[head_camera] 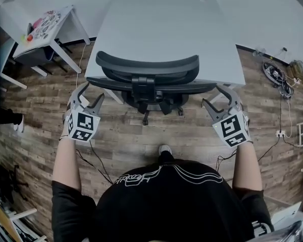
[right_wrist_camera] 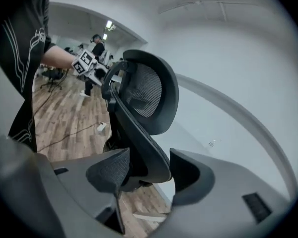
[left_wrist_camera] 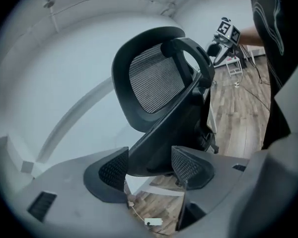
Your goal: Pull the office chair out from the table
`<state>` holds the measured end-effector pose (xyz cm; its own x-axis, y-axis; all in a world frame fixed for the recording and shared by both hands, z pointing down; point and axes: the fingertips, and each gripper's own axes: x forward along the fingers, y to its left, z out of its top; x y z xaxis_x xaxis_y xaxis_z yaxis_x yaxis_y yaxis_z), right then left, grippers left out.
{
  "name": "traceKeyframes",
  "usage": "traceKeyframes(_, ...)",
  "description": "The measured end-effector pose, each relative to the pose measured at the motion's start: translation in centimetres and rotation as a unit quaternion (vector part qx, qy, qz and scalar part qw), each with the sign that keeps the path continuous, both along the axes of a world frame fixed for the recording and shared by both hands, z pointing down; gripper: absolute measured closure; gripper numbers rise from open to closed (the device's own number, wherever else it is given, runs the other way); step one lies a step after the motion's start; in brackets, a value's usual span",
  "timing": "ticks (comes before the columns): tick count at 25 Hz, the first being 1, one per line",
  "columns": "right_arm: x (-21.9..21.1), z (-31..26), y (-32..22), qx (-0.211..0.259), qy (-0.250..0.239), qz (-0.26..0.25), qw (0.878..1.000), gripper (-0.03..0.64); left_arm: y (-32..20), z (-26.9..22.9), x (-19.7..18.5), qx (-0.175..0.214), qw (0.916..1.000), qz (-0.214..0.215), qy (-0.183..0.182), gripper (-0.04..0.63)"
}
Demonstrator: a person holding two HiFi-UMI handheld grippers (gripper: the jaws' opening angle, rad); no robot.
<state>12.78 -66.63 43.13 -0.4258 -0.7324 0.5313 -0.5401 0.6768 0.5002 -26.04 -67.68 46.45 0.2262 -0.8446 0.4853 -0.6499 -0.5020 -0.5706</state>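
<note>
1. Office chair point(head_camera: 149, 69) at frame ctr in head view, pushed up to the grey table point(head_camera: 161, 29). Backrest + headrest lie along the table's near edge; seat can't be seen.
2. Chair base point(head_camera: 156, 107) shows below the backrest, on the wood floor point(head_camera: 192, 130).
3. Left gripper point(head_camera: 92, 93) sits lower left of the chair, just by the backrest's left end, tips pointing up-frame twd it. Jaws wide apart.
4. Left gripper view: both meshed pads point(left_wrist_camera: 114, 167) stand apart w/ the backrest's edge showing in the gap. Can't tell if they touch it; no squeeze visible.
5. Right gripper point(head_camera: 213, 96) mirrors it lower right of the chair, near the backrest's right end. Jaws wide too.
6. Right gripper view: backrest edge runs btwn the pads point(right_wrist_camera: 111, 170), again w/ no clear contact.
7. Person's black shirt point(head_camera: 166, 200) fills the bottom ctr; one shoe point(head_camera: 164, 148) on the floor just below the chair base.
8. Small white table point(head_camera: 50, 26) w/ colourful items upper left; cables point(head_camera: 280, 77) on the floor at right edge.
</note>
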Motion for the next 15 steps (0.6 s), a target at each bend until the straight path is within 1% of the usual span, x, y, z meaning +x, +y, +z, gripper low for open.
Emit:
traceKeyframes(2, 0.1, 1.0, -0.7, 0.000, 0.029, -0.006, 1.000, 0.360, -0.7, 0.4, -0.3, -0.005, 0.9993, 0.014, -0.034, 0.346)
traceKeyframes(5, 0.0, 2.1, -1.4, 0.006, 0.075, -0.021, 0.997, 0.359, -1.6, 0.6, -0.8, -0.007, 0.9959, 0.033, -0.084, 0.347)
traceKeyframes(7, 0.0, 2.4, -1.8, 0.016, 0.105, -0.029, 0.994, 0.359, -2.3, 0.5, -0.9, -0.007, 0.9932, 0.044, -0.108, 0.347)
traceKeyframes(9, -0.1, 2.6, -2.1, 0.020, 0.121, -0.034, 0.992, 0.359, -2.8, 0.5, -0.9, -0.016, 0.9910, 0.054, -0.121, 0.347)
traceKeyframes(12, -0.5, 2.8, -2.5, 0.022, 0.131, -0.039, 0.990, 0.359, -3.2, 0.9, -0.9, -0.035, 0.9874, 0.070, -0.138, 0.347)
traceKeyframes(15, -0.9, 3.0, -3.1, 0.024, 0.136, -0.040, 0.990, 0.359, -3.6, 1.2, -0.9, -0.042, 0.9849, 0.079, -0.148, 0.350)
